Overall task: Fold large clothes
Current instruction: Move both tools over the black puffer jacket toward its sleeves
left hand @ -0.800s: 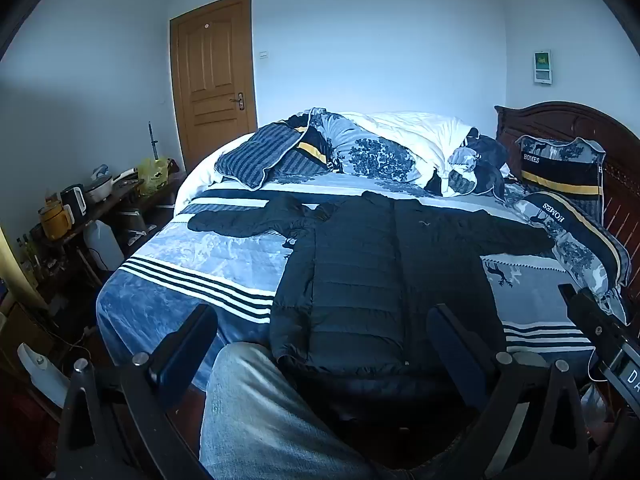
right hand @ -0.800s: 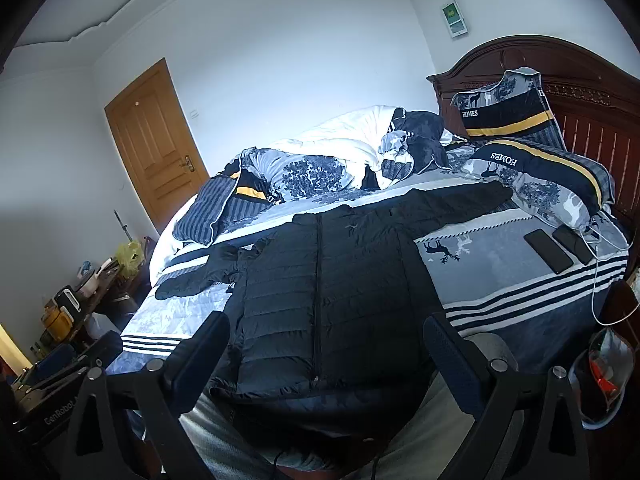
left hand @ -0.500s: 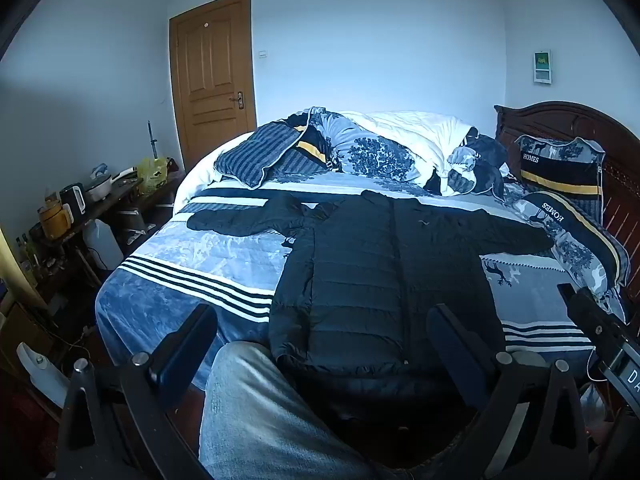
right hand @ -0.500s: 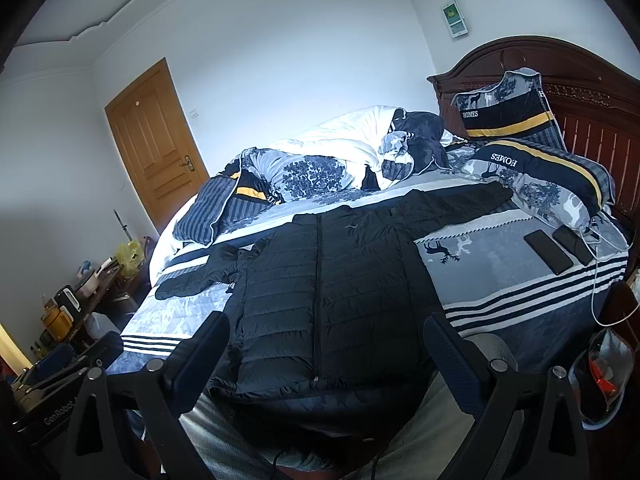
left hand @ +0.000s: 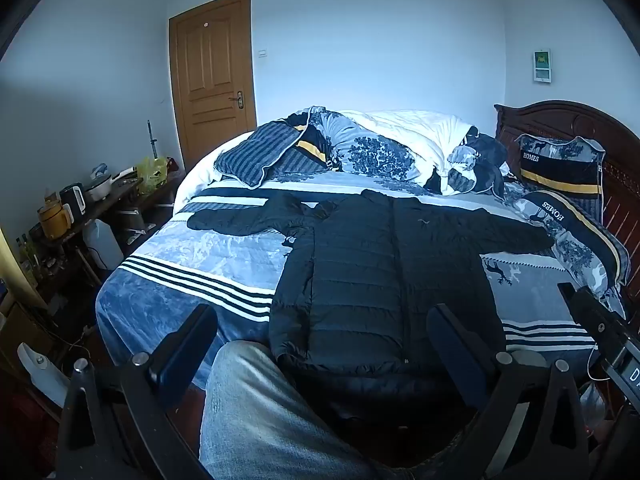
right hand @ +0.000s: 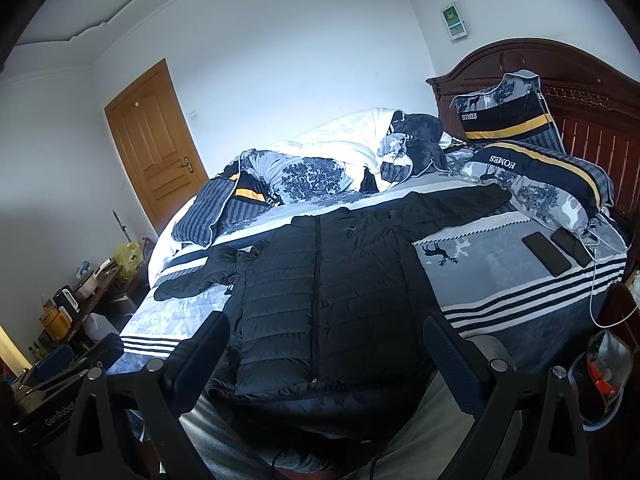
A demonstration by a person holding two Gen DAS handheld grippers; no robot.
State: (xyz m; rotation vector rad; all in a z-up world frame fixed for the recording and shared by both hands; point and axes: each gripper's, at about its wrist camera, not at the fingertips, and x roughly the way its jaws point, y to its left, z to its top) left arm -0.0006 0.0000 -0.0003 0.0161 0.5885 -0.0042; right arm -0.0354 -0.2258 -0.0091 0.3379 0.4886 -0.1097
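A black quilted puffer jacket (left hand: pixel 384 272) (right hand: pixel 332 300) lies flat and zipped on the bed, both sleeves spread out sideways, its hem at the near edge. My left gripper (left hand: pixel 320 340) hangs open short of the hem, above a person's jeans-clad leg (left hand: pixel 264 416). My right gripper (right hand: pixel 326 344) is open too, its fingers wide apart over the jacket's lower part in the picture, not touching it. Nothing is between either pair of fingers. The right gripper's body (left hand: pixel 600 328) shows at the right edge of the left wrist view.
The bed (left hand: pixel 192 264) carries a bunched duvet and pillows (left hand: pixel 392 148) at the far side, and two "HOMES" pillows (right hand: pixel 532 172) by the dark wooden headboard. Two phones with a cable (right hand: pixel 558 250) lie on the right. A cluttered side table (left hand: pixel 80 208) stands left; a wooden door (left hand: pixel 212 76) beyond.
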